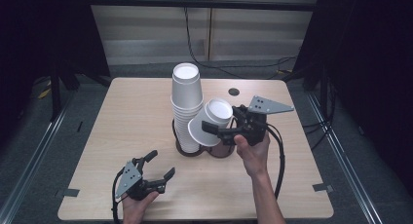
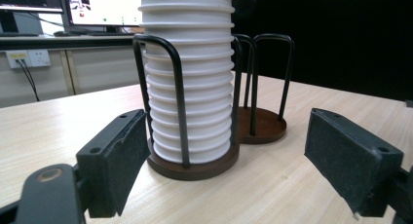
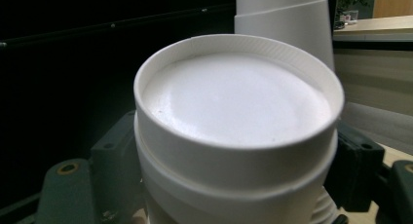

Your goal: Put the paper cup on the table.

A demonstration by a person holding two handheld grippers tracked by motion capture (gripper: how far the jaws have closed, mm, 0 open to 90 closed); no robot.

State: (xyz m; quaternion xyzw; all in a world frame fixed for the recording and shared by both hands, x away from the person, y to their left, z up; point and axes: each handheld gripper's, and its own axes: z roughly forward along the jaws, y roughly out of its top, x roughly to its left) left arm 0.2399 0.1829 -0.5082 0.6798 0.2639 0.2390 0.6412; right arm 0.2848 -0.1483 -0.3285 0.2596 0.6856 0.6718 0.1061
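Paper cups (image 1: 211, 122), a short nested bunch of them turned bottom-up, sit tilted in the right tongs (image 1: 229, 131), whose jaws are closed against the bunch's sides; in the right gripper view the black pads press in at both flanks of the white cup wall. The bunch leans against the tall stack (image 1: 186, 107) that fills the nearer ring of the wire cup holder (image 2: 192, 163). My reading is that the work is partway through: the tall stack is already seated in its ring, while the second ring (image 2: 263, 126) beside it stands bare, and the held bunch hangs just above it, not yet seated.

The left tongs (image 1: 158, 168) rest low near the front edge of the counter (image 1: 122, 117), jaws spread wide with nothing between them, aimed at the holder's base.

Room is tight around the holder, since the upright wire loops and the leaning stack crowd the held bunch. Elsewhere the counter lies open on both sides, with a small dark disc (image 1: 234, 91) well behind
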